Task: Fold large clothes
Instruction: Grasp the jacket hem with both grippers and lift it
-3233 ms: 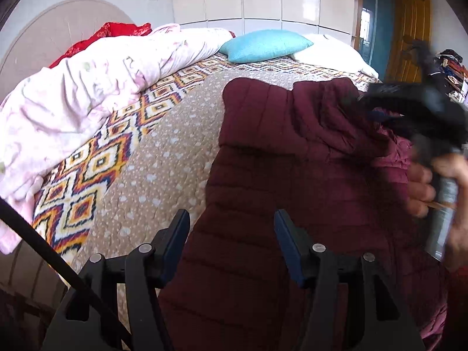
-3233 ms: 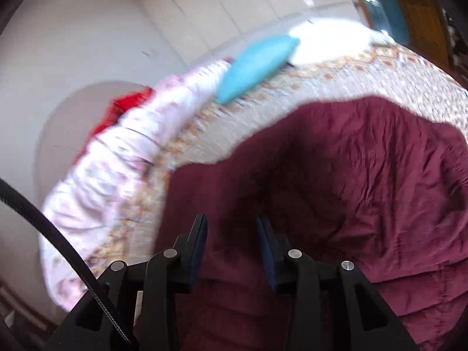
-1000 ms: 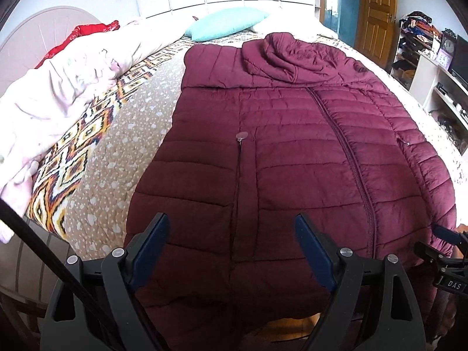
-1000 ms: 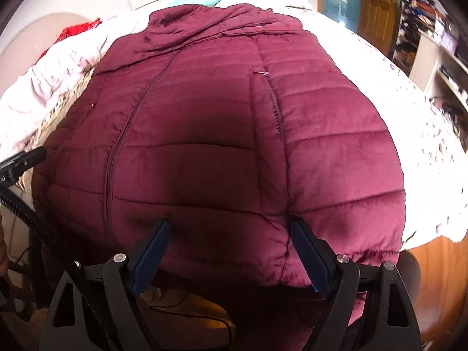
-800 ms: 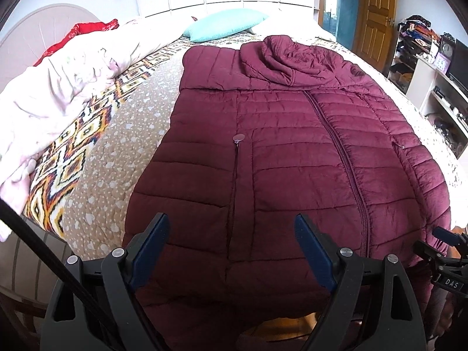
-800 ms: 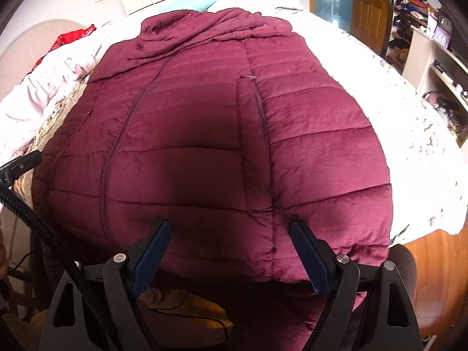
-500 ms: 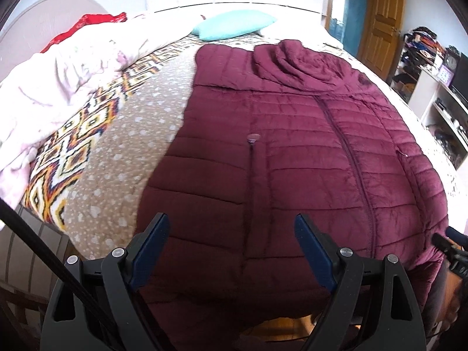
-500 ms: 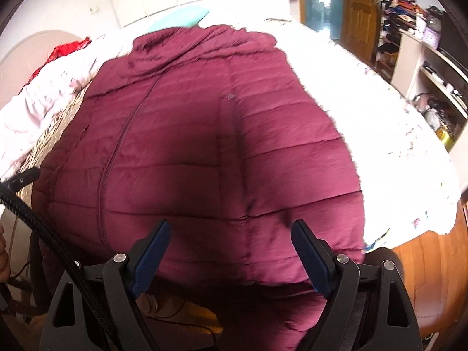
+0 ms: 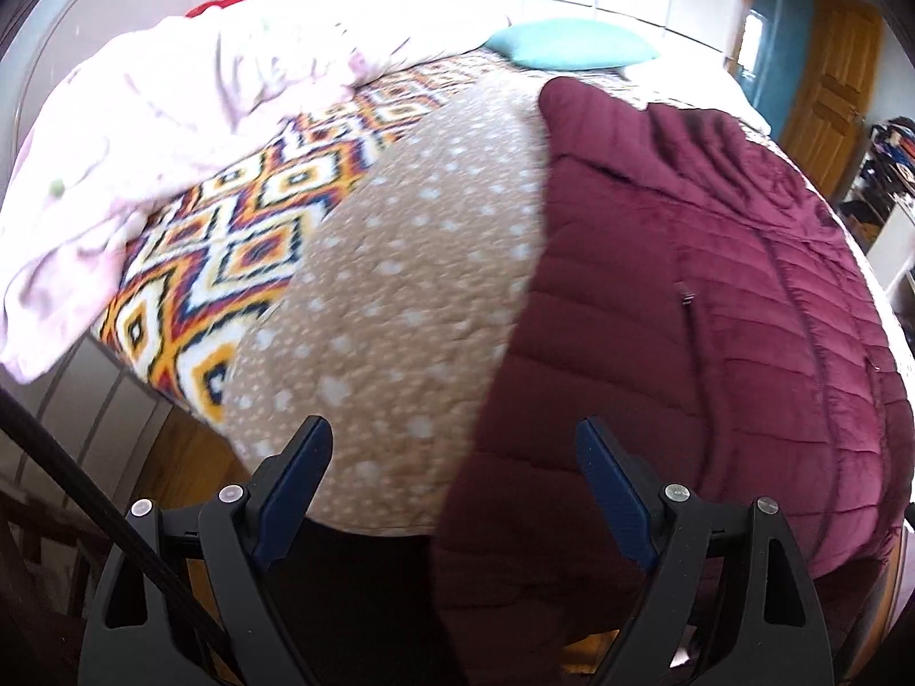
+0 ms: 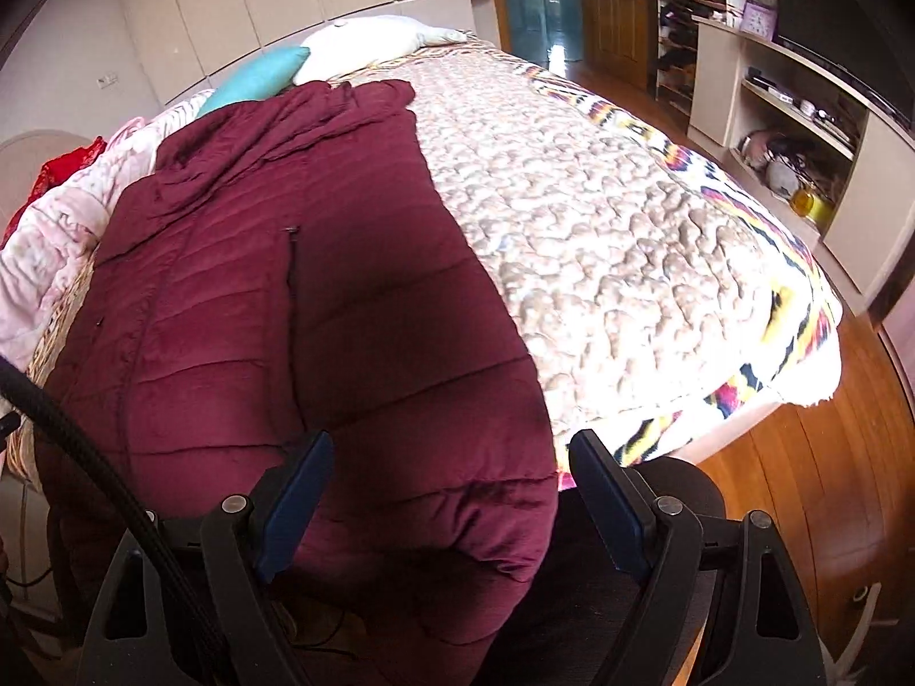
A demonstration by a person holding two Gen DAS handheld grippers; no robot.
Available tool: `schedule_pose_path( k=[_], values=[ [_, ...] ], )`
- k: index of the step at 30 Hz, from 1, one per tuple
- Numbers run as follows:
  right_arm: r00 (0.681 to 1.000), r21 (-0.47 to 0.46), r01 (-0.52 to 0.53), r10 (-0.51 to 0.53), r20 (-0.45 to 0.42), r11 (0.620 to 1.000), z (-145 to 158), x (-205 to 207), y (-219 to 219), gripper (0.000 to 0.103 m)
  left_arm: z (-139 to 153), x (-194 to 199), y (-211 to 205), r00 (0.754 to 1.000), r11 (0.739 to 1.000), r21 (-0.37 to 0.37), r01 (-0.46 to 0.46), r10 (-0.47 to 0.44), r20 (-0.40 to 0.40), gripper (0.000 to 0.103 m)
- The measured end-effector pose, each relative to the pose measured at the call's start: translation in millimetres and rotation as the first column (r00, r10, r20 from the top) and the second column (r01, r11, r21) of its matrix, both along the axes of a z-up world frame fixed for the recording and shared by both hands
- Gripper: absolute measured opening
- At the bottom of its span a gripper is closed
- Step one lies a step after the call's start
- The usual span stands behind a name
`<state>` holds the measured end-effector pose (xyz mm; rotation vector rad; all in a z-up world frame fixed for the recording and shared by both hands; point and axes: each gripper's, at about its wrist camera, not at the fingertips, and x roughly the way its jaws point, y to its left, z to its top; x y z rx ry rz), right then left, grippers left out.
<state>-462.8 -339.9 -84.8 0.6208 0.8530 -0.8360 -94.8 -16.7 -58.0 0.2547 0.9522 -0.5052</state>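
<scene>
A maroon quilted jacket (image 9: 703, 308) lies spread front-up on the bed, hood toward the pillows, its hem hanging over the near edge. My left gripper (image 9: 452, 474) is open over the jacket's left side edge and the beige spotted bedspread (image 9: 400, 286), holding nothing. In the right wrist view the same jacket (image 10: 297, 308) fills the left half. My right gripper (image 10: 446, 480) is open above the jacket's lower right corner at the bed's edge, with nothing between its fingers.
A pink crumpled duvet (image 9: 160, 114) and a red cloth lie at the far left of the bed. A teal pillow (image 9: 572, 46) and a white pillow (image 10: 372, 37) sit at the head. Shelves (image 10: 800, 114) and wooden floor (image 10: 829, 486) are to the right.
Both grippers moved outward, apart from each other: the left to the jacket's left edge, the right to its right edge. Both stayed open. The jacket has not moved.
</scene>
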Motion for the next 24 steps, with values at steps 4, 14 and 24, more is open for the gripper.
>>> schedule_pose_path(
  k=[4,14,24],
  values=[
    [0.999,0.006,-0.011,0.011,-0.043,1.0,-12.2,8.3,5.3,0.087,-17.7,4.2,11.9,0.998,1.0,-0.022,0.005,-0.006,-0.068,0.086],
    [0.992,-0.004,-0.034,0.034,-0.118,0.999,-27.3,17.2,13.9,0.088,-40.9,-1.9,9.4,0.99,0.997,-0.071,0.041,-0.05,-0.131,0.086],
    [0.991,0.036,-0.043,0.047,-0.125,0.998,-38.4,13.9,15.4,0.089,-54.8,-6.8,29.4,0.979,0.992,-0.12,0.032,-0.055,-0.198,0.086]
  ],
)
